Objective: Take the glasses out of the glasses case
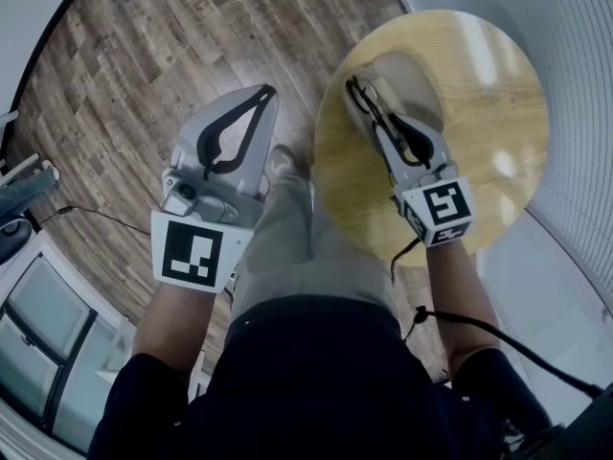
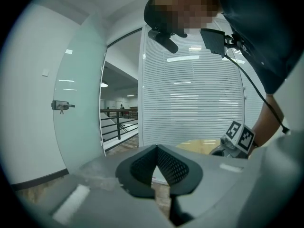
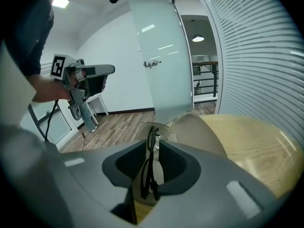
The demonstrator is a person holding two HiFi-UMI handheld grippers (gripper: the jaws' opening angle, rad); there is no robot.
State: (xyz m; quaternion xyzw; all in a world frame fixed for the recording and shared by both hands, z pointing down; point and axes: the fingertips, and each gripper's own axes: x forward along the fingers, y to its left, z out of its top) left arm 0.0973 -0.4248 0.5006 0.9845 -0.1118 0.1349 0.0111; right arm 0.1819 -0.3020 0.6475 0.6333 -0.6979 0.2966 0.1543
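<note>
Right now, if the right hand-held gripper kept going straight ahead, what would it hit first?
Probably the open glasses case on the round table, lying just beyond the glasses its jaws grip, though depth is hard to judge.

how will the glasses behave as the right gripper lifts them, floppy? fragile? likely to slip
Probably light and fairly stiff: the glasses have a thin dark frame. Likely fragile: the right gripper is shut on that thin frame edge-on, so squeeze gently. In so narrow a grip they might pivot or slip by the open case.
</note>
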